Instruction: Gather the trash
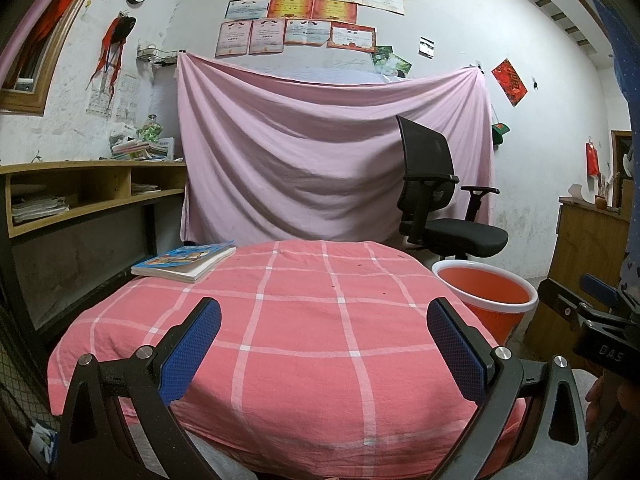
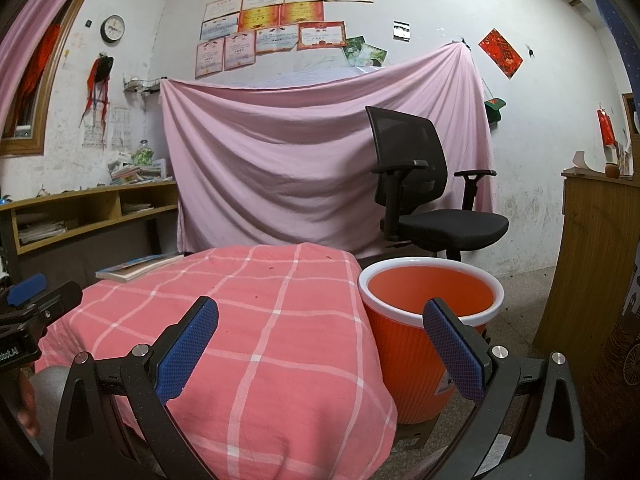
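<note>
An orange bin with a white rim stands on the floor just right of the table; it also shows in the left wrist view. Its inside looks empty. The table wears a pink checked cloth, also in the right wrist view. No loose trash shows on the cloth. My left gripper is open and empty above the table's near edge. My right gripper is open and empty, over the table's right edge beside the bin.
A book lies at the table's far left corner. A black office chair stands behind the bin. A wooden shelf desk is on the left, a wooden cabinet on the right. A pink sheet hangs behind.
</note>
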`<move>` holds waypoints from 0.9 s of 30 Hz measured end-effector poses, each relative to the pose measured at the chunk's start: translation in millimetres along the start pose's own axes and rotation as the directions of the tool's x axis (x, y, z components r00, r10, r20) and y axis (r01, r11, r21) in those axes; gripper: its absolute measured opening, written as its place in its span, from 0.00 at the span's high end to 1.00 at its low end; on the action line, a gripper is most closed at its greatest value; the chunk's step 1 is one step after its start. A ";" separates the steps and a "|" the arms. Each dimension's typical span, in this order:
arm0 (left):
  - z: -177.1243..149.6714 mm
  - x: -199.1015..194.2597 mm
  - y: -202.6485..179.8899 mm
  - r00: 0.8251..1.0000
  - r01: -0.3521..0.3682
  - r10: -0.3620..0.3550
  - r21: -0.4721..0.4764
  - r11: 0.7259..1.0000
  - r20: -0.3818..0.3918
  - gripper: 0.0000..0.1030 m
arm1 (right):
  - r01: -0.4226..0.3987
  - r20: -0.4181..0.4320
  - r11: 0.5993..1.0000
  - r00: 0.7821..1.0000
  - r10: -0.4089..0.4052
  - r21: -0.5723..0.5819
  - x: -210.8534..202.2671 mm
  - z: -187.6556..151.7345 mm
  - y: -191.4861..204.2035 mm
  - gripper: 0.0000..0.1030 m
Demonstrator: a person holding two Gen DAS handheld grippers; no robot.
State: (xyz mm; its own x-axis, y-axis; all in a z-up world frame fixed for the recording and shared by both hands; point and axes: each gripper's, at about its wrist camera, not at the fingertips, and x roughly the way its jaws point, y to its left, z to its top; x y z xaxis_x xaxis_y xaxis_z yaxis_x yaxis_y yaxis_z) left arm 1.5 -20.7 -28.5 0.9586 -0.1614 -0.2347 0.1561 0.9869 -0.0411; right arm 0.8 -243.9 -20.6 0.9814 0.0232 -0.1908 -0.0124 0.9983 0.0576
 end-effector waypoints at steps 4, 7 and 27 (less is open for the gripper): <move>1.5 -0.3 0.7 1.000 -0.001 0.001 -0.003 1.000 0.001 0.02 | 0.000 -0.001 1.000 1.000 0.000 0.000 0.0 0.2 0.3 0.00; 1.4 -0.4 0.9 1.000 0.000 0.000 -0.002 1.000 0.001 0.02 | 0.000 0.000 1.000 1.000 0.000 0.000 -0.9 -0.9 0.7 0.00; -0.4 5.3 -13.3 0.999 0.050 -0.050 0.060 0.997 -0.007 0.02 | 0.000 -0.003 1.000 1.000 0.000 -0.003 -1.6 -0.6 2.0 0.00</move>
State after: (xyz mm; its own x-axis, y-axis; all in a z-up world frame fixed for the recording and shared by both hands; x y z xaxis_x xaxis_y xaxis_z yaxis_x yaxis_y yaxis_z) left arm 4.4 -34.7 -29.6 0.9480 -0.2101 -0.2392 0.2178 0.9760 0.0058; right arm -0.9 -241.9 -20.8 0.9807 0.0239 -0.1940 -0.0135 0.9984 0.0546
